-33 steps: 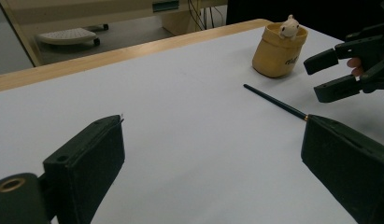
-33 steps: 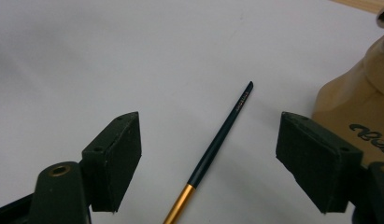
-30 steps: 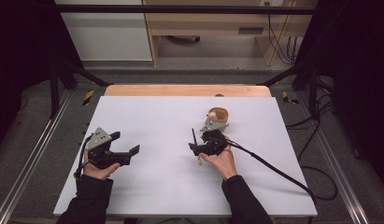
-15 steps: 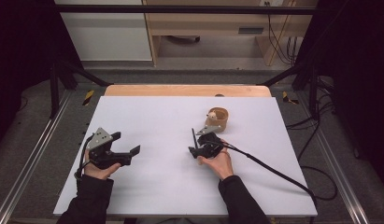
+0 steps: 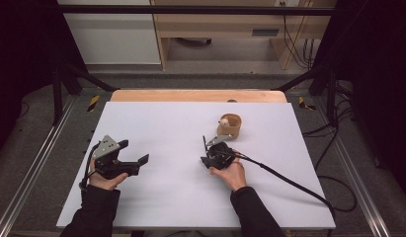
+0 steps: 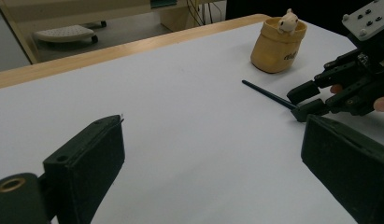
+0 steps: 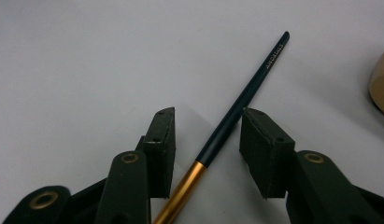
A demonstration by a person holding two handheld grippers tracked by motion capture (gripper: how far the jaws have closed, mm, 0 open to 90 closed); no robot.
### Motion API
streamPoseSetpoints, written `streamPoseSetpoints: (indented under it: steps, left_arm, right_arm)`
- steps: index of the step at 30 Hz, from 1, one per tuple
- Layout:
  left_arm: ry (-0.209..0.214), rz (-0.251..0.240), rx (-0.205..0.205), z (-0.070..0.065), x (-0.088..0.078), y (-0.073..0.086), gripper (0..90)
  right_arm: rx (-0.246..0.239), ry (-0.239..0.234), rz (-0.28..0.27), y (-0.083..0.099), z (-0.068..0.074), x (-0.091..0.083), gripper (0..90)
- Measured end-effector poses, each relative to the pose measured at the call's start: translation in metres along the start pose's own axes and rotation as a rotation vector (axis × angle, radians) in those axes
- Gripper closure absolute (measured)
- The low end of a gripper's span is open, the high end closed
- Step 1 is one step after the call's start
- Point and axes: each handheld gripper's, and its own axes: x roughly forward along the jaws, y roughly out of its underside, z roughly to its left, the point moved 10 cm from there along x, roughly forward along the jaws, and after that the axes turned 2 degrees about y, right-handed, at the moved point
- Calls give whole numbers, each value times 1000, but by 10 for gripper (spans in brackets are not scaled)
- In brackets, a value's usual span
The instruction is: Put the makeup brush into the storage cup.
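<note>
A thin brush (image 7: 241, 102) with a dark teal handle and a gold ferrule lies flat on the white table (image 5: 166, 123). My right gripper (image 7: 208, 116) straddles it, one jaw on each side. The jaws have just been closing, but a gap still shows between each pad and the handle. From above, the right gripper (image 5: 208, 157) sits just in front of a tan pouch (image 5: 230, 126) with a small pale toy figure in it, and the brush (image 5: 204, 144) points away from the hand. My left gripper (image 5: 135, 152) rests at the left, open and holding nothing.
A wooden strip (image 5: 198, 96) runs along the table's far edge. The right gripper's black cable (image 5: 289, 180) trails across the table's right part and off its edge. Metal frame rails flank the table. In the left gripper view the pouch (image 6: 277, 46) stands beyond the brush (image 6: 269, 94).
The right gripper's jaws have narrowed around the brush while the hand stayed almost where it was. The left gripper and the pouch have not moved.
</note>
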Motion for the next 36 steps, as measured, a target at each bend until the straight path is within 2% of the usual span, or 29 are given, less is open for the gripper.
streamPoseSetpoints:
  steps: [8,23,29,34,36]
  left_arm:
    - [0,-2,-3,0,0,0,56]
    - [3,-3,-2,-1,0,0,56]
    - [5,-1,3,-2,0,0,56]
    - [4,-4,1,-1,0,-1,57]
    - [4,-5,0,-1,0,-1,57]
  right_arm:
    - [-13,-16,4,0,2,-1,687]
    - [-12,-26,27,2,1,-4,829]
    - [-13,-30,29,2,1,-4,828]
    - [-20,-30,27,0,1,-8,740]
    - [-16,-44,15,-4,1,-11,719]
